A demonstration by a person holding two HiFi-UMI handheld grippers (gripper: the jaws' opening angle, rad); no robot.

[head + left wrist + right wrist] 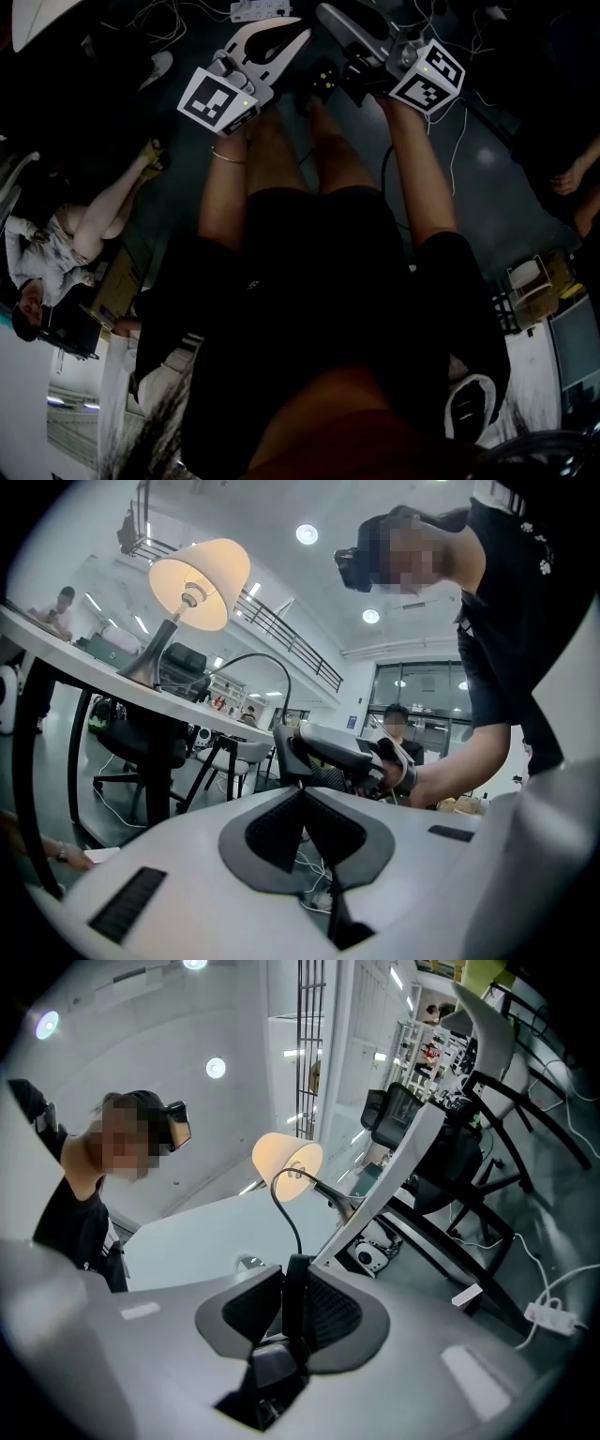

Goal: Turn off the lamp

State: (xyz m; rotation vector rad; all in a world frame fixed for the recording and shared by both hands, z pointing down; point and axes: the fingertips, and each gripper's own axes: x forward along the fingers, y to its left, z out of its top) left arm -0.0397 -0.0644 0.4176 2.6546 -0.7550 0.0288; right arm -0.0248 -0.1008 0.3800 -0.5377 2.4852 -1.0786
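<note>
The lit lamp (192, 578) is seen on the table (94, 663) at eleven o'clock from the left gripper (302, 794), whose jaws are closed and empty, and its cord (286, 1208) is traced down from twelve o'clock into the nearer right gripper (294, 1271), whose jaws are clamped on what is judged the cord switch (296, 1302).

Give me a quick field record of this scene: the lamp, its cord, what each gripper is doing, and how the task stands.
lamp: cream-shaded table lamp, lit
lamp location: standing on the white tabletop
cord: thin black cord curving from the lamp down to the right gripper
right gripper: shut on the black inline switch at the cord's end
left gripper: shut, nothing between its jaws
task status: lamp not yet off
</note>
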